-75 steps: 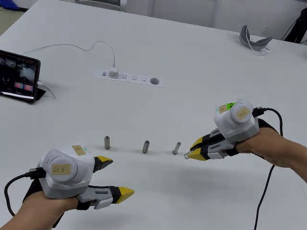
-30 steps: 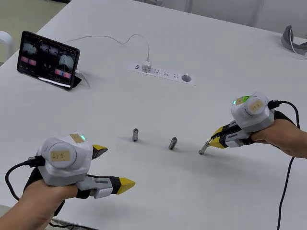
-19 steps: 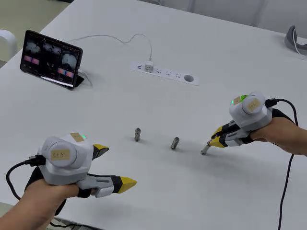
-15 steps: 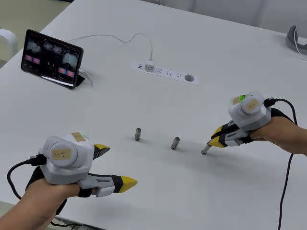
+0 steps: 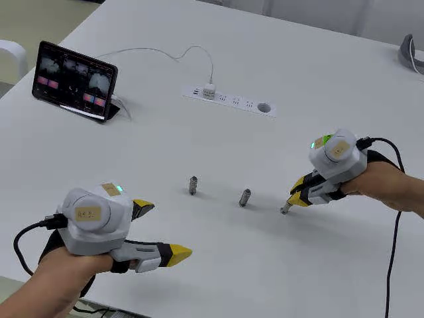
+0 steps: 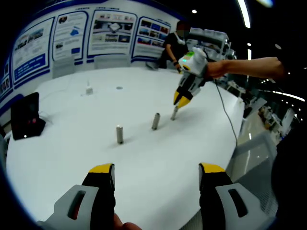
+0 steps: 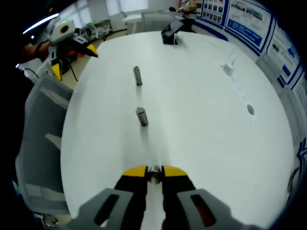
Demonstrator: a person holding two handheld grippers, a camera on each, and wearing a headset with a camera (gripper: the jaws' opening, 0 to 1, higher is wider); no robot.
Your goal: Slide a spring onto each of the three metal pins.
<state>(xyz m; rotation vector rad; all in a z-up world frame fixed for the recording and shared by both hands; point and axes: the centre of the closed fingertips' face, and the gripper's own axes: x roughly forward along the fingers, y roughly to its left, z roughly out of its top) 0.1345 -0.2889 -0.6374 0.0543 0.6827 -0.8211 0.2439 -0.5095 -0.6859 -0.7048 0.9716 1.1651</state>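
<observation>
White table (image 5: 199,40), head view: three metal pins stand in a row across its middle. First pin (image 5: 193,189), at the person's left, is upright and sleeved by a coiled spring (image 5: 193,183). Second pin (image 5: 245,201), just beside it to the right, is upright and sleeved by a second spring (image 5: 245,195). Third pin (image 5: 286,208), at the person's right, leans slightly, and whether coils sit on it cannot be told. Right gripper (image 5: 295,199): tips down at the top of the third pin. In the right gripper view its jaws are narrow, closed on the small round metal top of that pin (image 7: 153,175), with the second pin (image 7: 141,116) and first pin (image 7: 137,75) in line beyond. Left gripper (image 5: 161,229): held low near the table's front edge, well apart from the pins, with its jaws wide and nothing between them (image 6: 156,168). Far side of the table: a tablet (image 5: 74,81) propped at the left with its screen lit, and a white power strip (image 5: 228,101) with a plug and a cable (image 5: 159,53).
</observation>
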